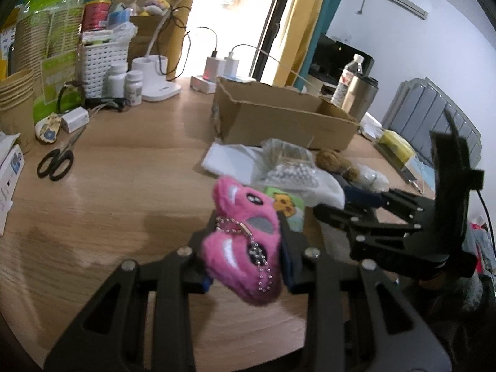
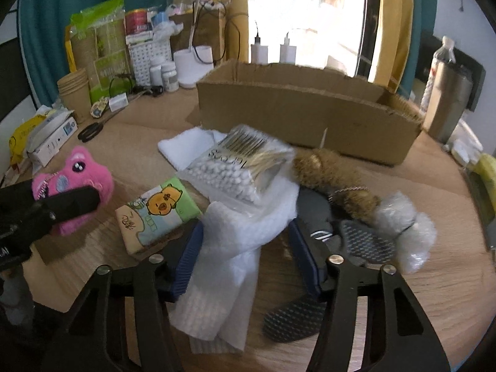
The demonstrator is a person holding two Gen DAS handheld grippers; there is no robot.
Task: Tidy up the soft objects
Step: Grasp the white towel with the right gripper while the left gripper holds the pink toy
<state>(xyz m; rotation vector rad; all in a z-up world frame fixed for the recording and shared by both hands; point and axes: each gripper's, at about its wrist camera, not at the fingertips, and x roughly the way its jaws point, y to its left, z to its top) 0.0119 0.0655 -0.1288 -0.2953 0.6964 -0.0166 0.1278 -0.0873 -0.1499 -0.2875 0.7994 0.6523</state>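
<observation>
My left gripper (image 1: 246,221) is shut on a pink plush keychain toy (image 1: 241,248), held above the wooden table; its bead chain hangs over the front. In the right wrist view the same plush (image 2: 74,173) shows at the left. My right gripper (image 2: 248,248) is open and straddles a white foam wrap sheet (image 2: 229,248) lying on the pile. The left pad lies against the sheet and the right pad stands apart from it. Beside it lie a cartoon tissue pack (image 2: 158,210), a bag of cotton swabs (image 2: 235,167), a brown furry toy (image 2: 334,176), dark socks (image 2: 365,241) and a bubble wrap bundle (image 2: 406,226).
An open cardboard box (image 2: 294,117) stands behind the pile. Scissors (image 1: 55,164), paper cups (image 1: 15,99), pill bottles (image 1: 124,83) and a white basket (image 1: 102,62) crowd the left back. A steel tumbler (image 2: 446,102) stands at the right.
</observation>
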